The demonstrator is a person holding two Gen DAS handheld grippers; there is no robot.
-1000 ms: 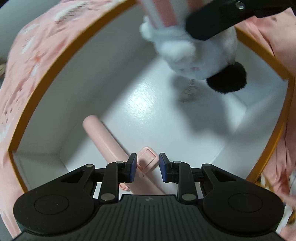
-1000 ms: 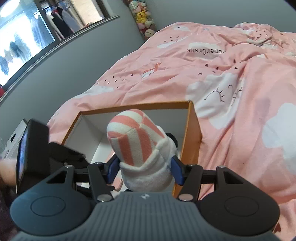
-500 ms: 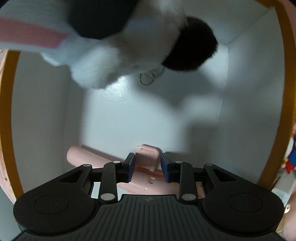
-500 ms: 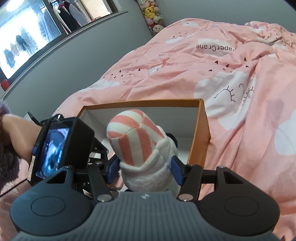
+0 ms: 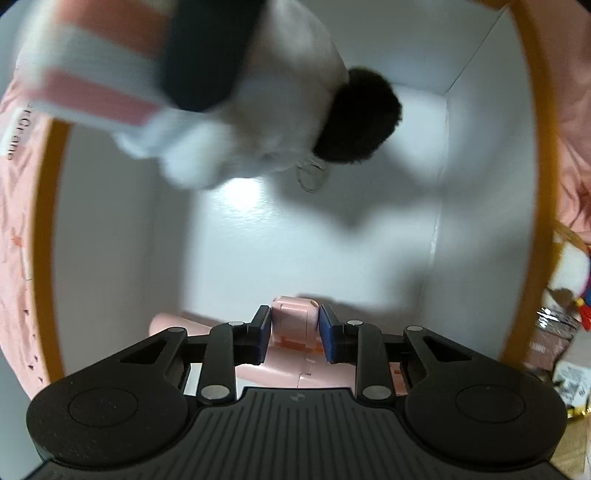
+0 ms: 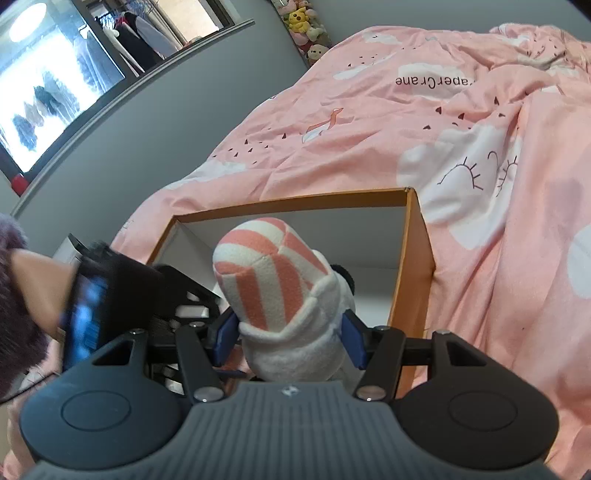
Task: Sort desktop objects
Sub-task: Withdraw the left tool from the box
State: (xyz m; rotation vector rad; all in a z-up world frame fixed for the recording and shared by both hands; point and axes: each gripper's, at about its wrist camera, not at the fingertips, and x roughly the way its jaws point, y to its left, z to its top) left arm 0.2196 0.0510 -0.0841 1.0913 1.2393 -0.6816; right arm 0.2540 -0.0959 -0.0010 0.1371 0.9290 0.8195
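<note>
While the box (image 5: 480, 184) holds a pink case (image 5: 295, 321), left fingers (image 5: 263, 332) close around it; right fingers (image 6: 352, 338) pinch a plush toy (image 6: 280, 295).

Premises: a bedroom in a private home. Principal evidence is a bed covered by a pink duvet (image 6: 424, 147) printed with white clouds, small birds and lettering. Beyond the duvet's far edge, a cluster of soft toys (image 6: 304, 27) sits against a grey wall (image 6: 166, 122). Left of the toys, a wide window (image 6: 55, 85) in that wall shows garments hanging behind it. An orange-rimmed box (image 6: 413, 236) rests on the duvet.
</note>
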